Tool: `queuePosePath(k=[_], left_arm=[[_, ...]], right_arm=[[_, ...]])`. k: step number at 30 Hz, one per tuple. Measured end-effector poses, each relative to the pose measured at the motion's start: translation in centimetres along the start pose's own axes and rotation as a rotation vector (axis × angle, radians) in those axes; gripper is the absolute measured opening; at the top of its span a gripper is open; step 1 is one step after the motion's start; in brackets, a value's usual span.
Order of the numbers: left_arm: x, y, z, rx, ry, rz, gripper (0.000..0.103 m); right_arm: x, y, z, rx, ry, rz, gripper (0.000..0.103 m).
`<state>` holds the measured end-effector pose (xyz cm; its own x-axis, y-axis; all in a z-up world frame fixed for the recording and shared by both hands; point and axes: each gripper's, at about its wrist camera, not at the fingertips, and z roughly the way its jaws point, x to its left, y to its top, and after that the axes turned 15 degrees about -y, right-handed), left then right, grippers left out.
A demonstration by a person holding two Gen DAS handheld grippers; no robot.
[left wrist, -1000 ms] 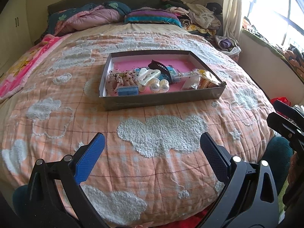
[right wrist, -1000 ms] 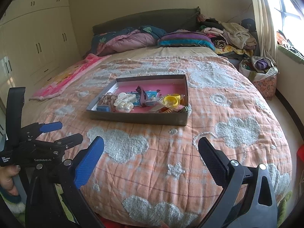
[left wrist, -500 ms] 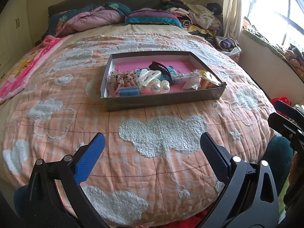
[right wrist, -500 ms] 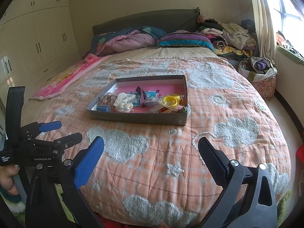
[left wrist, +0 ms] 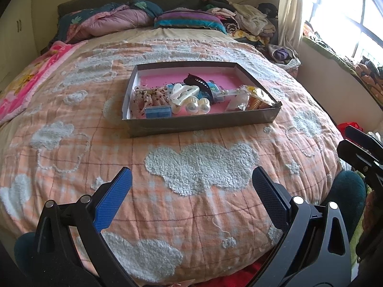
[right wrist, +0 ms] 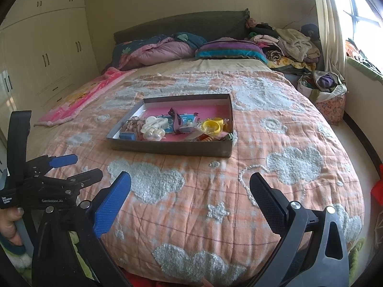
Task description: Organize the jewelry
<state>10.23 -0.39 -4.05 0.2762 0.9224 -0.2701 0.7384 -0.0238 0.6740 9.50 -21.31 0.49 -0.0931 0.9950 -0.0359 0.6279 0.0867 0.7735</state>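
Observation:
A shallow grey box (left wrist: 203, 123) (right wrist: 167, 147) with a pink floor lies in the middle of the bed. Inside it are a white hair clip (left wrist: 182, 92) (right wrist: 153, 123), pearly beads (left wrist: 195, 106) (right wrist: 154, 134), a small blue case (left wrist: 158, 112), a black clip (left wrist: 196, 81), a yellow ring (right wrist: 211, 125) and wrapped pieces at the right end. My left gripper (left wrist: 191, 189) hovers open over the bed's near edge, well short of the box. My right gripper (right wrist: 190, 189) is open too, nothing between its fingers, also short of the box.
The bed wears an orange checked quilt (left wrist: 201, 167) with white clouds. Pillows and bedding (right wrist: 167, 50) pile up at the headboard, clothes (right wrist: 292, 43) at the far right corner. A wardrobe (right wrist: 47, 47) stands left, a window (left wrist: 359, 19) right. A hand (right wrist: 9, 224) holds the left gripper's handle.
Both grippers have drifted slightly forward toward the box; both stay open and nothing has been picked up.

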Motion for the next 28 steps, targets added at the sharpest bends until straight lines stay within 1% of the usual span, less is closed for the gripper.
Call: queuePosePath(k=[7, 10, 12, 14, 17, 19, 21, 25, 26, 28], left_arm=[[0.0, -0.1, 0.1, -0.004, 0.014, 0.003, 0.094], [0.1, 0.0, 0.3, 0.003, 0.030, -0.010, 0.094], [0.3, 0.0, 0.6, 0.019, 0.018, -0.033, 0.094], [0.7, -0.1, 0.6, 0.022, -0.014, -0.055, 0.094], [1.2, 0.2, 0.4, 0.001, -0.015, -0.080, 0.094], [1.9, 0.6, 0.4, -0.007, 0.012, -0.096, 0.094], [3.4, 1.2, 0.4, -0.014, 0.054, -0.132, 0.094], [8.0, 3.0, 0.6, -0.014, 0.150, -0.222, 0.094], [10.0, 3.8, 0.5, -0.028, 0.200, -0.256, 0.094], [12.9, 4.9, 0.4, -0.040, 0.271, -0.295, 0.094]], right_arm=[[-0.2, 0.2, -0.5, -0.010, -0.017, 0.005, 0.099], [-0.4, 0.3, -0.6, -0.015, -0.026, 0.011, 0.099], [-0.7, 0.4, -0.8, -0.022, -0.032, 0.016, 0.099], [-1.1, 0.5, -1.0, -0.029, -0.040, 0.027, 0.099], [-1.9, 0.7, -1.1, -0.038, -0.049, 0.042, 0.099], [-2.6, 0.9, -0.9, -0.041, -0.063, 0.051, 0.099], [-3.7, 1.2, -0.2, -0.039, -0.083, 0.066, 0.099], [-6.1, 2.3, 1.8, -0.027, -0.145, 0.075, 0.099], [-6.9, 2.8, 2.7, -0.022, -0.165, 0.068, 0.099], [-8.5, 3.7, 4.8, 0.001, -0.206, 0.053, 0.099]])
